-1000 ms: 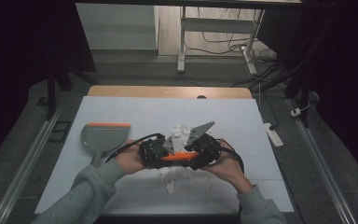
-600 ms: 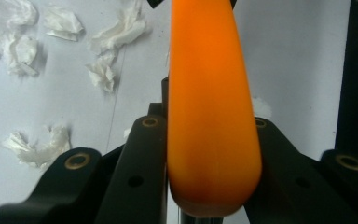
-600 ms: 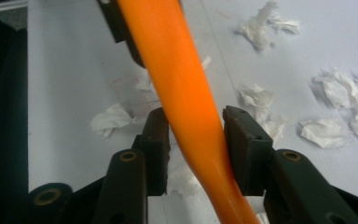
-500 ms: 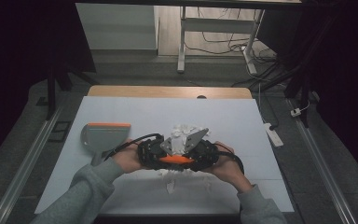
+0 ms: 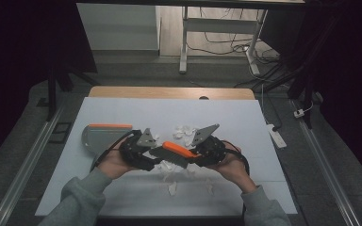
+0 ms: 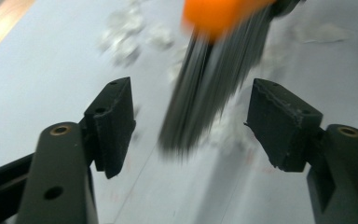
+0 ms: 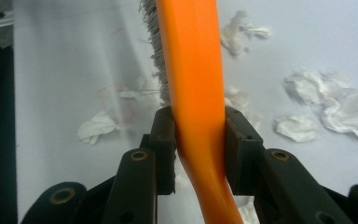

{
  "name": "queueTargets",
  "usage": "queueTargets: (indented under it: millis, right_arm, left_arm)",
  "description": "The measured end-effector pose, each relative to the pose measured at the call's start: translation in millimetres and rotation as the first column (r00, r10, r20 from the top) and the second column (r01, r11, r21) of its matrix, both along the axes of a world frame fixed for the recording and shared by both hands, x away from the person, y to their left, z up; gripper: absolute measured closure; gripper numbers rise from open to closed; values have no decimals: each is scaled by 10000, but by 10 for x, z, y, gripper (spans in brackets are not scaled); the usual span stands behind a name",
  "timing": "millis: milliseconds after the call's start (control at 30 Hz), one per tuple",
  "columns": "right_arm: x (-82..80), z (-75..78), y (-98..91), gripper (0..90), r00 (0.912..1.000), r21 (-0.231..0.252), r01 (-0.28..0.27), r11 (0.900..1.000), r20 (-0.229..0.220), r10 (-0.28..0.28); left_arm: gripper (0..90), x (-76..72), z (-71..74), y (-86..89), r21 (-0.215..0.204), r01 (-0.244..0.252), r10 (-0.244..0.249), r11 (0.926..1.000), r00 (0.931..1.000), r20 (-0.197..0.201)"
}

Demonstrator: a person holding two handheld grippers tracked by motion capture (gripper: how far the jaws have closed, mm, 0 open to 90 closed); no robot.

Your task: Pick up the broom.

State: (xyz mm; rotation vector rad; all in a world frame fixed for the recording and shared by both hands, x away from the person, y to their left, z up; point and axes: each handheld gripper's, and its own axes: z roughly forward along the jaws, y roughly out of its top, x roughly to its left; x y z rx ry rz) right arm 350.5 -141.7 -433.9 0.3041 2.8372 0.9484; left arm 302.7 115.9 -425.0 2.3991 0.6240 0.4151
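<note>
The right gripper point(image 7: 199, 140) is clamping the orange handle of the brush point(image 7: 191, 84): its jaws are pressing on both sides of the handle, which is running straight up between them, with the grey bristles showing along the handle's left edge above the jaws. These jaws have just been closing onto that handle.

The left gripper point(image 6: 191, 123) is standing wide apart, its jaws having just been opening. The brush's bristle end point(image 6: 209, 88) is hanging blurred in the gap between the two pads, touching neither, with the orange back above it.

In the high view the brush point(image 5: 179, 149) is lying between the left gripper point(image 5: 146, 151) and the right gripper point(image 5: 199, 151), held above the bench point(image 5: 122, 113). Scraps of white paper point(image 5: 185, 133) are lying on the bench just beyond both sets of jaws, and more below them. A grey dustpan with an orange edge point(image 5: 104, 136) is resting on the bench just beside the left gripper, on the side away from the brush.
</note>
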Motion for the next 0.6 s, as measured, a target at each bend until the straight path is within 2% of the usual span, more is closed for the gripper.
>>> queueTargets:
  millis: [67, 167, 233, 267, 300, 400, 467, 533, 600]
  right_arm:
    - [17, 1, -11, 681, 10000, 68, 75, 9999, -34, -75]
    - [105, 19, -71, 682, 9993, 320, 376, 9988, -68, -374]
    - [153, 37, -108, 682, 9985, 463, 542, 9975, -86, -539]
    - [172, 47, -125, 682, 9977, 509, 669, 9965, -93, -665]
    - [194, 55, -144, 682, 9970, 538, 778, 9955, -76, -775]
    - [232, 65, -185, 682, 9955, 606, 946, 9937, -41, -945]
    - [294, 80, -249, 683, 9919, 698, 1269, 9895, -54, -1268]
    - [334, 95, -295, 684, 9881, 805, 1538, 9848, -218, -1525]
    - [380, 109, -344, 687, 9830, 896, 1811, 9794, -458, -1776]
  left_arm:
    - [320, -60, -42, 130, -191, -505, 505, 9985, 9987, 0]
    - [319, -142, -101, 322, -549, -1164, 1164, 9917, 9932, -32]
    - [318, -197, -132, 444, -751, -1636, 1637, 9837, 9865, -47]
    - [317, -254, -164, 556, -945, -1928, 1930, 9767, 9812, -79]
    - [314, -254, -164, 556, -945, -1928, 1930, 9767, 9812, -79]
    - [305, -337, -219, 696, -1151, -2410, 2423, 9637, 9702, -28]
    - [301, -385, -263, 777, -1297, -2663, 2687, 9551, 9632, 7]
    - [299, -425, -316, 852, -1372, -2882, 2911, 9477, 9567, 9]
    - [298, -467, -394, 938, -1276, -3144, 3186, 9407, 9478, 134]
